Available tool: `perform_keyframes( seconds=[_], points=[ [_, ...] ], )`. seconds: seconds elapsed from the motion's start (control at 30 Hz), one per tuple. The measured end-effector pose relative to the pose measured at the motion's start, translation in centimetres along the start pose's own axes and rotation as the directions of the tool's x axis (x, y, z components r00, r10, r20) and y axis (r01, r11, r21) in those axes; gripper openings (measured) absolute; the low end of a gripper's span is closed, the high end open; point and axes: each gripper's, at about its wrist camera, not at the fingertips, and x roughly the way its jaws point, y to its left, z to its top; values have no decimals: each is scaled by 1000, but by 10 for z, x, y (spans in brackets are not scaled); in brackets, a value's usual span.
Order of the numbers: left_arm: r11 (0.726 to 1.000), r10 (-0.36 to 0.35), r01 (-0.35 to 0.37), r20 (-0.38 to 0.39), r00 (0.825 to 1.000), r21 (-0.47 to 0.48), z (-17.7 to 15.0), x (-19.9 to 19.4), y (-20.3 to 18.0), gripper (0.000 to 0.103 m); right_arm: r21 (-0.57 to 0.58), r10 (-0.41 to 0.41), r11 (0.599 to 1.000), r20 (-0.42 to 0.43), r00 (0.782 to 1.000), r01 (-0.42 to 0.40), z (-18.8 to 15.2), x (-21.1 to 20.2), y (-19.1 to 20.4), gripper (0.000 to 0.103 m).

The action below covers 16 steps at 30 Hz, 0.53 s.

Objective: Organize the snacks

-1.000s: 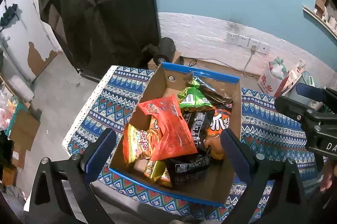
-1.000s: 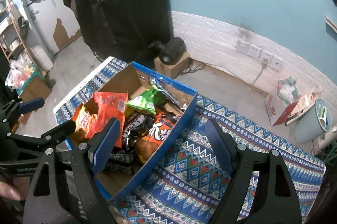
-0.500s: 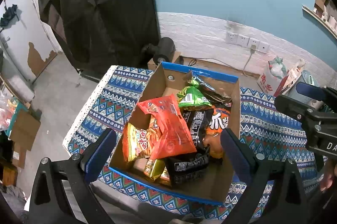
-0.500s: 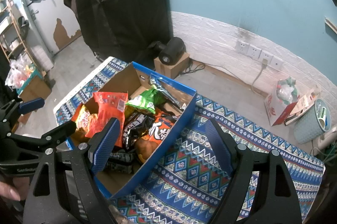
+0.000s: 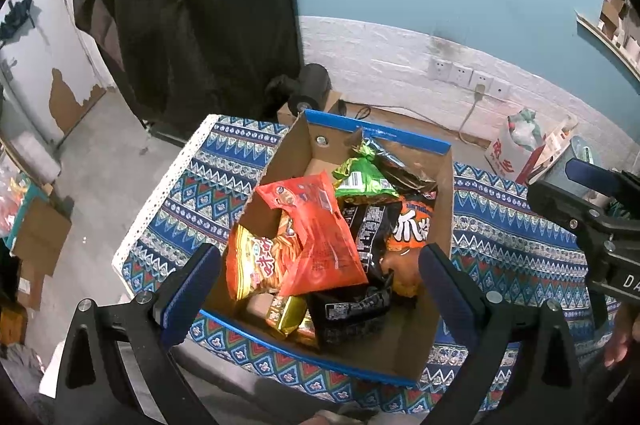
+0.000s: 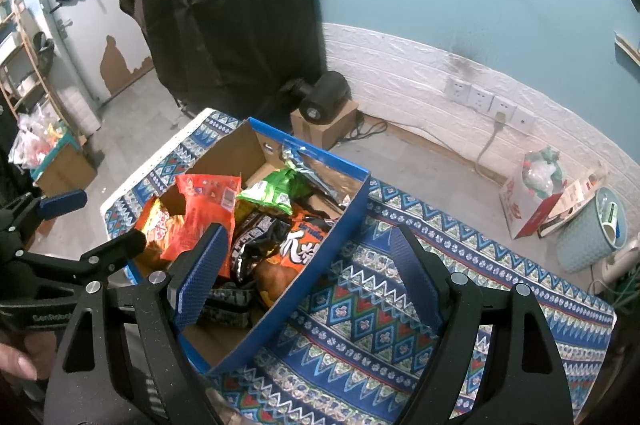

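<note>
A blue-edged cardboard box sits on a patterned tablecloth, full of snack packets. On top lie a red bag, a green bag, an orange bag with white characters, an orange-yellow chips bag and black packets. My left gripper hovers open above the box's near side, nothing between its fingers. My right gripper hangs open over the box's right wall, also holding nothing.
The tablecloth stretches to the right of the box. Beyond the table stand a black cylinder on a small carton, wall sockets, a red-and-white carton and a pale basket. A dark curtain hangs behind.
</note>
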Motion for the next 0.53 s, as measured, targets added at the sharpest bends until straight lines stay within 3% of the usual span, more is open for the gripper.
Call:
perform_keyframes(
  seconds=[0.53],
  points=[
    [1000,0,0,0,1000,-9,0,-1,-1,100,-1,0,1000,0,1000,0,-2,-2,-3,82]
  ],
)
